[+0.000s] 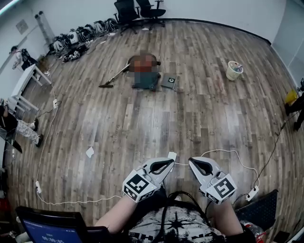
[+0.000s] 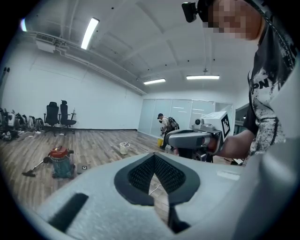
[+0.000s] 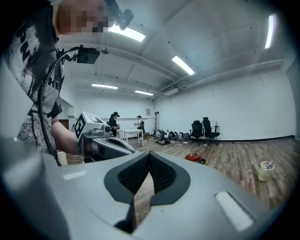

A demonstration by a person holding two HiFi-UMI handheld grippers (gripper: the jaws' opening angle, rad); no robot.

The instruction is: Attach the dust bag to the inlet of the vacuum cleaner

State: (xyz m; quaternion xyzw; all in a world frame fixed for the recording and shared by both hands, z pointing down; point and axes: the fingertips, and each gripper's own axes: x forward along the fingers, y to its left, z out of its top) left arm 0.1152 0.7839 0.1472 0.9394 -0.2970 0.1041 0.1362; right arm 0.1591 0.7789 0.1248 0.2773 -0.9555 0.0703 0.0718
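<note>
The vacuum cleaner (image 1: 145, 81), a teal drum with a red top, stands far off on the wooden floor, its wand (image 1: 114, 78) lying to its left. It shows small in the left gripper view (image 2: 61, 162) and the right gripper view (image 3: 193, 157). A flat dark square piece (image 1: 169, 81), perhaps the dust bag, lies just right of it. My left gripper (image 1: 170, 159) (image 2: 153, 155) and right gripper (image 1: 192, 162) (image 3: 150, 154) are held close to my body, side by side. Both are shut with nothing between the jaws.
A white bucket (image 1: 234, 70) stands to the right of the vacuum. White cables (image 1: 47, 142) and a power strip (image 1: 251, 193) lie on the floor near me, with a scrap of paper (image 1: 90, 152). Office chairs (image 1: 140, 10) stand at the far wall. A laptop (image 1: 47, 228) sits at lower left.
</note>
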